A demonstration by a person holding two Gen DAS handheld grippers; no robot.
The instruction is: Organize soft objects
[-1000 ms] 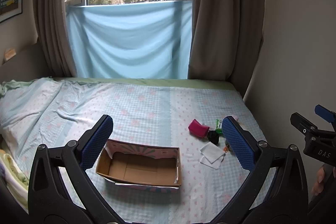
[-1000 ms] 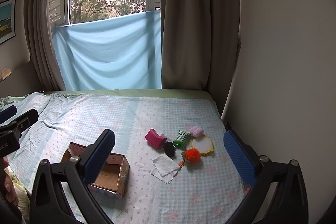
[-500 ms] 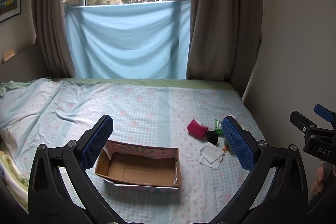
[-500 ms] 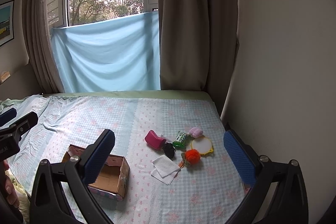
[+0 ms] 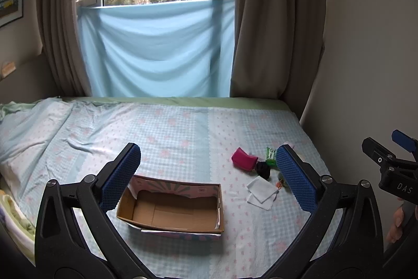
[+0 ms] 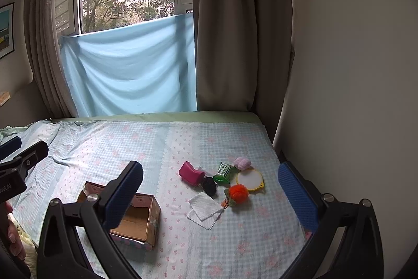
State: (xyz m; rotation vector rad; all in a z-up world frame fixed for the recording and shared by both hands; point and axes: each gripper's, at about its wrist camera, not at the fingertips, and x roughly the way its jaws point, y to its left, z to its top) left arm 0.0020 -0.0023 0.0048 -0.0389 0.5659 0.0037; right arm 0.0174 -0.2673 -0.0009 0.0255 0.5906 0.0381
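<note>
Bed (image 6: 235, 239), one box (image 5: 172, 211), seven soft items (image 6: 222, 182); both grippers (image 5: 209, 174) (image 6: 209, 187) spread apart, empty

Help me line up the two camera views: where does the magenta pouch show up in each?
Left wrist: the magenta pouch lies right of centre, just inside the gripper's right finger, right of the cardboard box.
Right wrist: the pouch lies near centre, left of the small items.
Shared landmark: the white cloth in front of it.
</note>
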